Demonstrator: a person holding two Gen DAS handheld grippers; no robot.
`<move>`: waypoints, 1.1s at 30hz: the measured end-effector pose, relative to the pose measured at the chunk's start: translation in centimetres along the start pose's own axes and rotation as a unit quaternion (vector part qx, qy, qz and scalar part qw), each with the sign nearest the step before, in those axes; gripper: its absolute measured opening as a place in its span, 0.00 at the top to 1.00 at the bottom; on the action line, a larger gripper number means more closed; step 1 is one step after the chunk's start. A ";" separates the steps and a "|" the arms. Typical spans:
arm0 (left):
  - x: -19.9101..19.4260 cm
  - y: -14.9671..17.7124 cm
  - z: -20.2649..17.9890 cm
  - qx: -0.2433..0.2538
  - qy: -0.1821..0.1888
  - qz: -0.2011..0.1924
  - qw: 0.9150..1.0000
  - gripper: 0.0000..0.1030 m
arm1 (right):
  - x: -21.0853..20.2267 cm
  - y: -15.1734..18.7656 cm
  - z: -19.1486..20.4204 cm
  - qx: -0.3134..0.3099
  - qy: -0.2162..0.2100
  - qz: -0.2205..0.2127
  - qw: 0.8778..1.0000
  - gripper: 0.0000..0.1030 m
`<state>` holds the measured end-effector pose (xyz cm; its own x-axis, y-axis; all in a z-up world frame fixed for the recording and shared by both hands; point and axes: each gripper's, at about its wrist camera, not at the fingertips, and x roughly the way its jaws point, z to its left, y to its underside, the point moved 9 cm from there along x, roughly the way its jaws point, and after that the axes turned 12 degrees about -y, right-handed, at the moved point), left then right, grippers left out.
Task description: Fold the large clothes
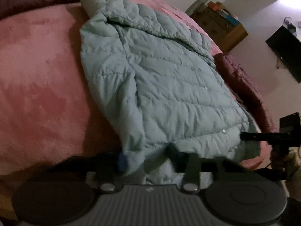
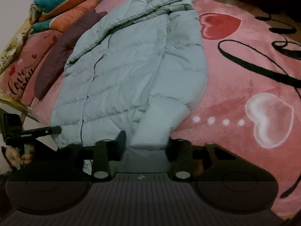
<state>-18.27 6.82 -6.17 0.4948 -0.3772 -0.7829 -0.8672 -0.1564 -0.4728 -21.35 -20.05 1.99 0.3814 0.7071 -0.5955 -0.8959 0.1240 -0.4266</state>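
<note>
A pale blue-green quilted puffer jacket (image 1: 160, 86) lies spread on a pink plush blanket (image 1: 37, 75), hood end far from me, both sleeves laid along its sides. My left gripper (image 1: 144, 156) is at the jacket's near hem, its fingers apart with the hem fabric lying between them. In the right wrist view the same jacket (image 2: 128, 71) runs away from me. My right gripper (image 2: 146, 143) is at the near end of the jacket's right sleeve, fingers wide apart with the sleeve cuff between them. The right gripper also shows at the hem's right corner in the left wrist view (image 1: 270, 137).
The blanket (image 2: 244, 86) has hearts and black script. Dark maroon bedding (image 1: 242, 86) lies right of the jacket. Folded teal and orange quilts (image 2: 64, 5) are stacked at the far left. A wooden cabinet (image 1: 222, 28) and a dark shelf (image 1: 286, 52) stand by the wall.
</note>
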 end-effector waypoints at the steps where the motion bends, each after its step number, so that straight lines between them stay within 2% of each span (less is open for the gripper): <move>1: 0.1 0.0 -0.1 -0.007 0.010 0.003 1.000 0.81 | 0.1 0.0 0.2 -0.003 0.003 0.000 1.000 0.61; 2: 0.1 0.0 -0.2 -0.013 0.018 0.004 1.000 0.88 | 0.1 0.0 0.4 -0.006 0.004 -0.001 1.000 0.64; 4: -0.2 -0.2 -0.7 -0.015 0.029 -0.001 0.999 0.93 | 0.2 0.0 0.9 -0.009 0.002 -0.006 1.000 0.69; 9: -2.0 -0.7 -2.5 -0.016 0.081 -0.021 0.996 0.96 | -0.9 -0.2 1.7 0.001 -0.024 -0.046 0.999 0.79; 13: -4.9 -1.0 -4.2 -0.012 0.126 -0.048 0.991 0.97 | -2.2 0.2 2.8 0.019 -0.069 -0.086 0.994 0.82; 17: -7.8 -1.5 -5.2 -0.012 0.163 -0.075 0.984 0.97 | -3.5 0.7 4.3 0.036 -0.118 -0.121 0.985 0.83; 23: -12.3 -2.4 -5.2 -0.042 0.215 -0.110 0.969 0.97 | -6.0 1.9 7.1 0.054 -0.185 -0.160 0.968 0.83; 28: -14.3 -1.8 -5.4 -0.074 0.255 -0.101 0.959 0.97 | -7.2 1.9 9.0 0.081 -0.234 -0.179 0.952 0.83; 30: -14.5 -1.7 -5.3 -0.085 0.259 -0.098 0.957 0.97 | -7.3 1.7 9.6 0.092 -0.249 -0.186 0.946 0.83; 33: -13.9 -2.6 -4.6 -0.130 0.259 -0.094 0.952 0.96 | -6.4 0.5 9.5 0.121 -0.257 -0.197 0.938 0.83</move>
<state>-23.15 8.30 7.77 0.6075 -0.7094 -0.3573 -0.7836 -0.4617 -0.4156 -26.39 -17.89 12.07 0.5896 0.8076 0.0101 -0.7576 0.5574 -0.3397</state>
